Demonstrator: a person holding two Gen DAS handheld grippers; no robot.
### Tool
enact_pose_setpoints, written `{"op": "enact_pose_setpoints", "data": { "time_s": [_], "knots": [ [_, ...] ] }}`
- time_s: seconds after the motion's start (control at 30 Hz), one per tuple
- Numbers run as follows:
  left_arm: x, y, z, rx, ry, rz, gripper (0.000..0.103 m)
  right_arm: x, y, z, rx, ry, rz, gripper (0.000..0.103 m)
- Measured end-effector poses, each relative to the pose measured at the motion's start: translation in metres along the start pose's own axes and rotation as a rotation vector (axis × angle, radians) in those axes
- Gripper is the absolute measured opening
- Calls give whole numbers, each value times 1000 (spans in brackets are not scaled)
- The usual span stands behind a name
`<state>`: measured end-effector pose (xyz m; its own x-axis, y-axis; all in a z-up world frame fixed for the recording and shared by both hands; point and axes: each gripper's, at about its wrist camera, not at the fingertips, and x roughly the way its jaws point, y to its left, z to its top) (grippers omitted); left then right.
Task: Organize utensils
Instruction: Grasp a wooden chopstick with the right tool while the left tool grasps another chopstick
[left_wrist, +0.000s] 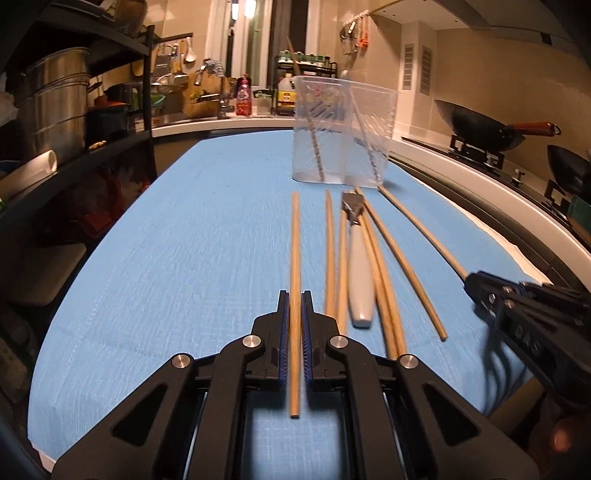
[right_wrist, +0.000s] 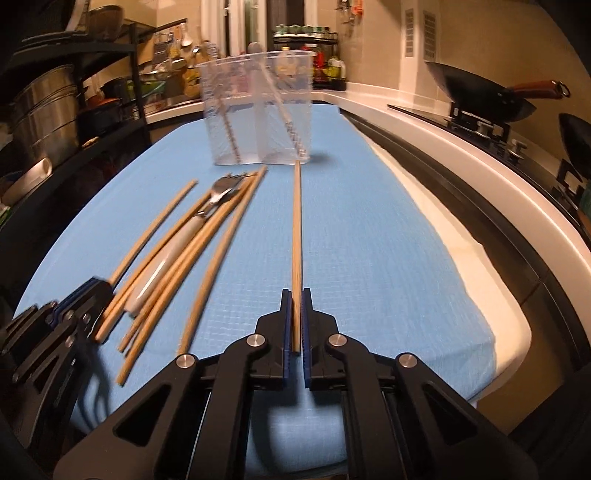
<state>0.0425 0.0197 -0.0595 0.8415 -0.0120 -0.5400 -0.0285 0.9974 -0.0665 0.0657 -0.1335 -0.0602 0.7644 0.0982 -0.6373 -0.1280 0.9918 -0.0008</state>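
Note:
Several wooden chopsticks and a white-handled fork (left_wrist: 360, 273) lie on a blue cloth (left_wrist: 184, 258) before a clear plastic holder (left_wrist: 343, 129). My left gripper (left_wrist: 295, 299) is shut on one chopstick (left_wrist: 295, 251), which runs forward between its blue pads. My right gripper (right_wrist: 296, 295) is shut on another chopstick (right_wrist: 296, 221), whose tip points at the holder (right_wrist: 258, 107). The fork (right_wrist: 192, 221) and loose chopsticks (right_wrist: 207, 266) lie left of the right gripper. The holder has utensils inside. The left gripper shows at the left edge of the right wrist view (right_wrist: 92, 295).
A black shelf rack with steel pots (left_wrist: 55, 110) stands to the left. A stove with woks (left_wrist: 484, 129) runs along the right. A sink counter with bottles (left_wrist: 243, 96) is at the back. The cloth's right edge (right_wrist: 480, 295) drops to a white counter.

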Motion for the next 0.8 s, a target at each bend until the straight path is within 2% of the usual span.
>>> {"op": "enact_pose_setpoints", "data": {
  "time_s": [0.1, 0.17, 0.23, 0.3, 0.4, 0.57, 0.73, 0.8],
  "knots": [
    [3, 7, 3, -24, -6, 30, 7, -3, 4, -3, -11, -8, -18, 5],
    [5, 9, 4, -32, -5, 22, 7, -3, 1, -3, 5, -11, -45, 6],
    [4, 6, 3, -29, -5, 9, 7, -3, 0, -3, 12, -14, -71, 11],
    [2, 3, 2, -24, -7, -18, 17, -3, -3, -3, 15, -17, -80, 18],
    [-2, -2, -3, 12, -17, 14, 18, -2, -4, -3, 27, -22, -79, 20],
    [-7, 0, -7, 5, -31, 38, 18, -1, 0, -5, 15, -40, -89, 20],
    [-7, -2, -9, 29, -46, 57, 15, 0, 9, -7, -17, -58, -90, 6],
    [-6, -4, -8, 35, -47, 59, 10, 0, 9, -6, -12, -59, -89, 5]
  ]
}}
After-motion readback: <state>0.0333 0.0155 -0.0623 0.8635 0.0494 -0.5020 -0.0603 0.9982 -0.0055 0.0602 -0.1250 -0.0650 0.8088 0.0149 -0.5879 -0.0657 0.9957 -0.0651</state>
